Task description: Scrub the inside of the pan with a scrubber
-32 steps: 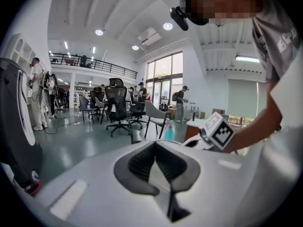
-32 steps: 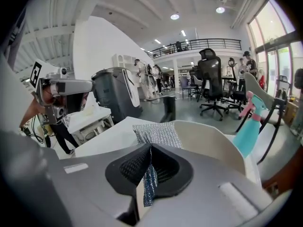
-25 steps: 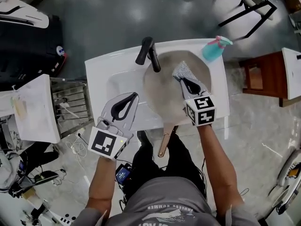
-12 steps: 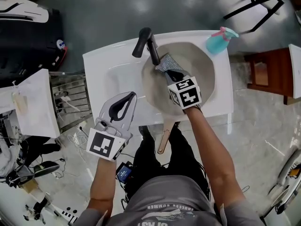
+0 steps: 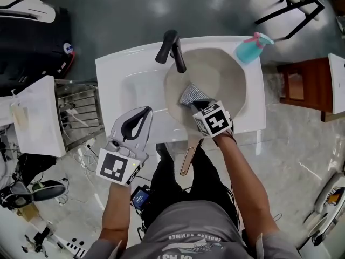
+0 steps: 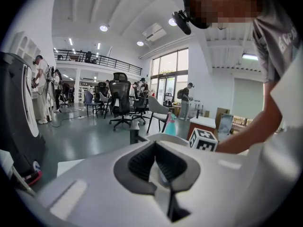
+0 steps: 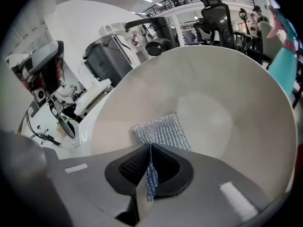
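I can pass freely over the bare left half of the sink [image 5: 116,85] and the pan's [image 5: 226,74] far right bowl, but the black faucet [image 5: 171,50] overhangs its back-left rim and a spray bottle [image 5: 250,47] crowds the back-right.

- Shirt [image 5: 186,240], near edge of the head view: a grey top with white print that reads upside down. The small line appears to say "ENDLESS SUMMER". The larger line under it is cut by the frame and can't be read.
- Shirt again, right of the left gripper view: a few pale letters on the sleeve, too partial to read.
- Left cube [image 5: 116,167] and right cube [image 5: 214,119]: black-and-white square patterns only.
- Sticker [image 5: 67,48] on the black case, far left: round, too small to read.
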`<state>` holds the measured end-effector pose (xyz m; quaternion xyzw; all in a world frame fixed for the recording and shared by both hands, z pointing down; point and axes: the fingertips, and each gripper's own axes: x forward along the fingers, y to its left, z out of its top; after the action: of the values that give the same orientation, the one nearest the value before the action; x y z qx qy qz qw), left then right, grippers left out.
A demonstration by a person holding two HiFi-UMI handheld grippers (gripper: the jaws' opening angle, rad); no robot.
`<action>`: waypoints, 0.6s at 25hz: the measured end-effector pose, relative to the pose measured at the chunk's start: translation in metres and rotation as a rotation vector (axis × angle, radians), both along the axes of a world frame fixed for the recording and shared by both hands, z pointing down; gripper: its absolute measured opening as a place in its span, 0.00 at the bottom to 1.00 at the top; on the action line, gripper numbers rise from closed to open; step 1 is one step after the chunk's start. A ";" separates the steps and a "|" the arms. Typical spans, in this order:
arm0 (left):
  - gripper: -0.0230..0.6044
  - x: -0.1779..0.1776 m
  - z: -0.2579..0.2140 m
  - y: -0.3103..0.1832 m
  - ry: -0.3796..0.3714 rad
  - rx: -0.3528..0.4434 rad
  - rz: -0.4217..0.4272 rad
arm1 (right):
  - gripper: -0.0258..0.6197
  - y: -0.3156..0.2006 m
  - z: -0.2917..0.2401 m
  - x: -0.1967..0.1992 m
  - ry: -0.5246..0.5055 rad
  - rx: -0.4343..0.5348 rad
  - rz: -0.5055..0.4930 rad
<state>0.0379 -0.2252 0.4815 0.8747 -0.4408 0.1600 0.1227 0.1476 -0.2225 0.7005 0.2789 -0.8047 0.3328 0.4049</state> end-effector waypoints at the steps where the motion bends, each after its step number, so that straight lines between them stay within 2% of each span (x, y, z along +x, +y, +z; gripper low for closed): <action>1: 0.04 -0.001 -0.001 -0.001 0.001 0.004 0.000 | 0.07 -0.002 0.001 0.011 0.018 -0.006 0.023; 5: 0.04 -0.001 -0.003 -0.003 0.001 0.019 0.003 | 0.07 -0.027 -0.001 0.061 0.075 0.026 0.174; 10: 0.04 0.001 -0.005 -0.004 0.002 0.021 0.005 | 0.07 -0.077 -0.022 0.097 0.056 0.146 0.363; 12: 0.04 0.001 -0.004 -0.004 0.000 0.020 0.006 | 0.07 -0.095 -0.028 0.096 0.037 0.191 0.390; 15: 0.04 0.001 -0.002 -0.004 -0.002 0.020 0.005 | 0.07 -0.112 -0.031 0.078 0.010 0.241 0.367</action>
<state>0.0384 -0.2287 0.4791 0.8768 -0.4401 0.1571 0.1132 0.2255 -0.3343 0.6692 0.4689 -0.7722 0.3010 0.3053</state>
